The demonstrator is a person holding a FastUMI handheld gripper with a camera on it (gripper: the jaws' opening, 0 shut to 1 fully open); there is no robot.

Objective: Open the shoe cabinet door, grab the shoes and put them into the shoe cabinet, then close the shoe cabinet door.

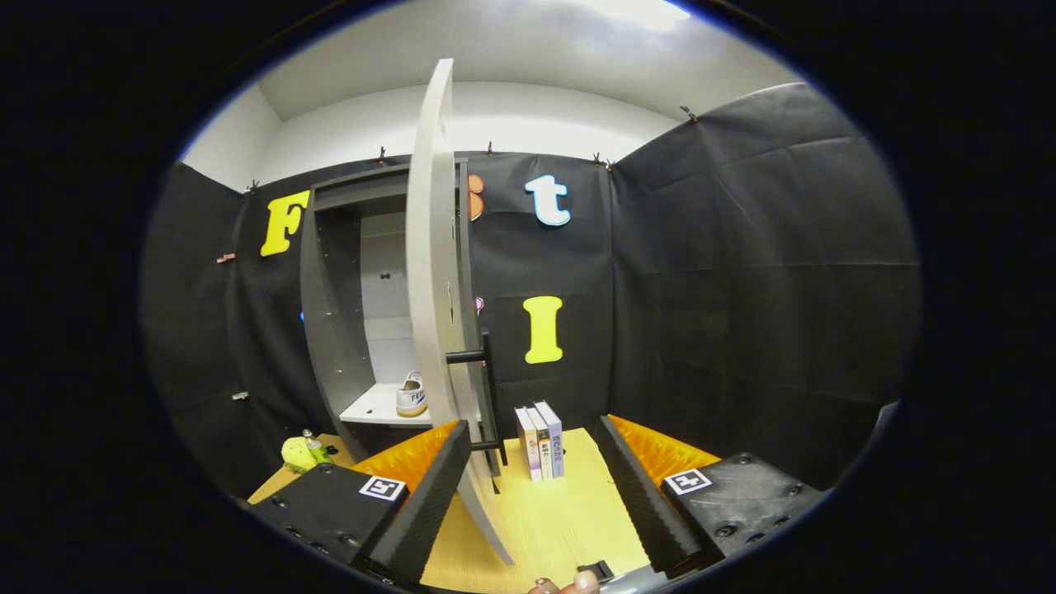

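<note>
Gripper point(532, 487) gapes wide, empty; door point(433, 272) edge stands between fingers, shoe point(412, 396) shelved beyond the left one.

We see the shoe cabinet point(346, 330) standing at the back of the table point(561, 511), against the booth wall. Its door point(433, 247) swings out toward us, edge-on, its lower edge reaching between the gripper point(535, 487) fingers, which are spread apart. A shoe point(411, 395) sits on a shelf inside the cabinet, left of the door. Three books point(540, 441) stand upright on the table, right of the door, beyond the fingers.
</note>
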